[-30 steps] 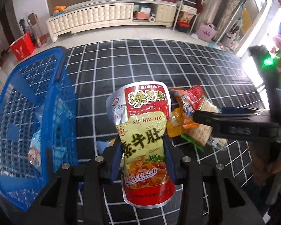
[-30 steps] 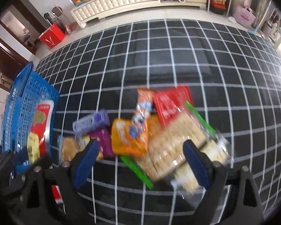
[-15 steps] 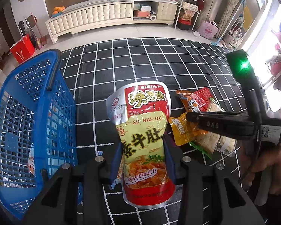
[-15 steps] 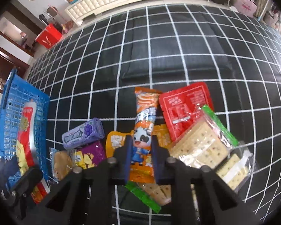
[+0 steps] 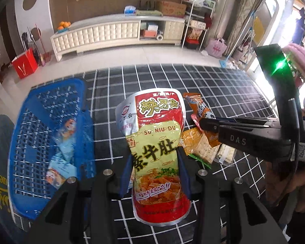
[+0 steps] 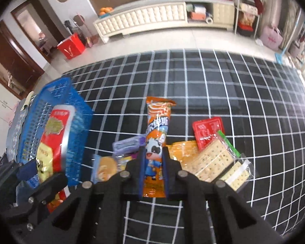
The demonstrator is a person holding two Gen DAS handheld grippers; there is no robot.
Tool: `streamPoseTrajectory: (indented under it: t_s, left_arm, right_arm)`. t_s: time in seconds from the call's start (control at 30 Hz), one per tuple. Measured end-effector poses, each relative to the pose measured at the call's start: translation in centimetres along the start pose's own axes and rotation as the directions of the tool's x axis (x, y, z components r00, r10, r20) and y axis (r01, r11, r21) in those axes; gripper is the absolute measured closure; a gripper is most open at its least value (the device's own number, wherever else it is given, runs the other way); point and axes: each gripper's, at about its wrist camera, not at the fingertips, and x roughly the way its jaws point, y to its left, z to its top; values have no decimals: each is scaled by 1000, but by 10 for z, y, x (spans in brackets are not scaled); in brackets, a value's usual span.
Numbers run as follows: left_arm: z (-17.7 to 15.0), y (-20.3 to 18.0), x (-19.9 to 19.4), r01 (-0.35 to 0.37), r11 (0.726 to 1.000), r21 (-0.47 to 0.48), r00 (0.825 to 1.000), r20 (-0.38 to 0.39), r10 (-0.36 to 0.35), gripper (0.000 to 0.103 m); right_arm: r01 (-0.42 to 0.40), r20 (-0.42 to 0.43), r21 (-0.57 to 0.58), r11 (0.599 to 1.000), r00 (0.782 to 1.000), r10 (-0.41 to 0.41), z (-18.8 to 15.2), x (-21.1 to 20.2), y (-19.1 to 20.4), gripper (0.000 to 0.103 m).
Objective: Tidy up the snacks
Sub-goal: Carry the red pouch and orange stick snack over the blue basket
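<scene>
My left gripper [image 5: 155, 158] is shut on a tall red and yellow snack bag [image 5: 156, 140], held upright above the checked mat beside the blue basket [image 5: 48, 142]. My right gripper [image 6: 154, 158] is shut on a long orange cow-print snack stick [image 6: 156, 130], lifted over the snack pile. In the left wrist view the right gripper [image 5: 205, 125] comes in from the right, holding that orange stick [image 5: 196, 105]. Seen from the right wrist, the red bag [image 6: 52, 142] stands in front of the basket [image 6: 77, 109].
On the black checked mat [image 6: 223, 85] lie cracker packs [image 6: 213, 162], a red packet [image 6: 208, 131], an orange packet [image 6: 185, 152], a purple pack [image 6: 126, 145] and a biscuit pack [image 6: 105, 167]. The basket holds light-blue packets [image 5: 65, 152]. A white cabinet [image 5: 116, 32] stands beyond.
My right gripper closed on the orange cow-print stick and lifted it off the pile. The left gripper kept the red bag and both views tilted up as the grippers rose.
</scene>
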Motion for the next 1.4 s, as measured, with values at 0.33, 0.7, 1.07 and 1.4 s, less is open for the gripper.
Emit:
streamPoseTrajectory:
  t_s: [0.33,0.7,1.07,1.4]
  left_arm:
    - [-6,54,-63,-46,998,-45,996,71,49,65]
    - [-9,130,-87,-99,988,-118,990,89,110,65]
    - [-14,186,-77,-107,978,-180,991,59,119,65]
    - [-18,194,-60,-87,977,-196,995,25,94,65]
  right_arm:
    - [-55,68,-82,995,996,61,4,-32,78,85]
    - [-99,19,-176,979,994,104,13,-5,158,85]
    - [-96,-71,-217,971,994,83,21,39,203,85]
    - [-37,-115,-211,977,993,13,25,58,210,82]
